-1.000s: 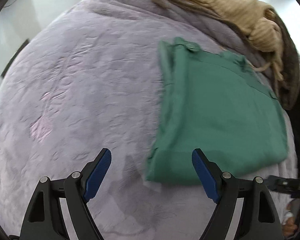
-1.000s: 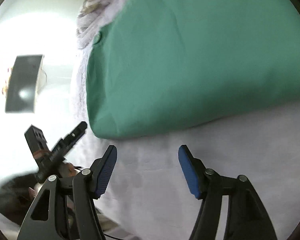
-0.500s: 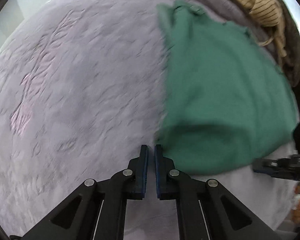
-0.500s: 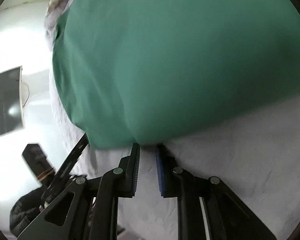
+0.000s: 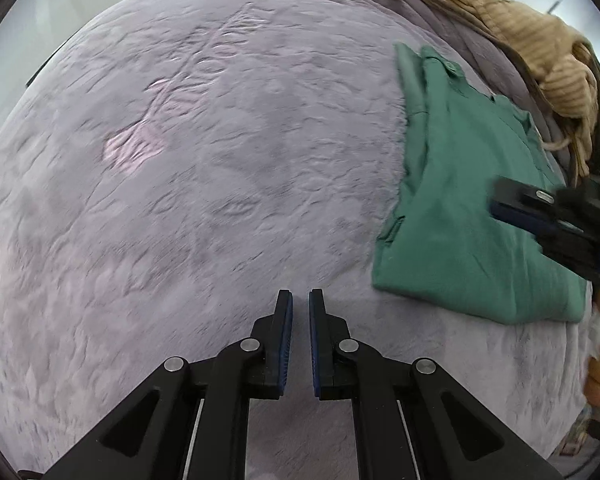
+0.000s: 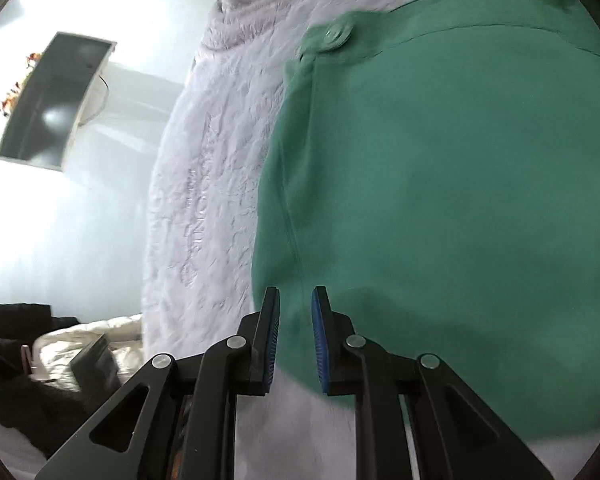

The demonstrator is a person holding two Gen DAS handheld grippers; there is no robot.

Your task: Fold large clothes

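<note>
A folded green garment point(image 5: 472, 208) lies flat on a lilac plush blanket point(image 5: 204, 168), at the right of the left wrist view. It fills most of the right wrist view point(image 6: 440, 200), with a button point(image 6: 334, 35) near its top corner. My left gripper point(image 5: 300, 300) is shut and empty over bare blanket, left of the garment's near corner. My right gripper point(image 6: 295, 296) is shut, with a narrow gap between the pads, and empty, just above the garment's near left edge. It also shows over the garment in the left wrist view point(image 5: 516, 216).
A tan ribbed garment point(image 5: 540, 64) and darker clothes are piled at the blanket's far right. A dark monitor point(image 6: 52, 100) hangs on the white wall to the left. Black and white bedding point(image 6: 40, 352) lies low at the left, past the blanket's edge.
Both grippers went from open to shut. My left gripper has drawn away to the left of the garment. My right gripper has moved forward over the garment's edge.
</note>
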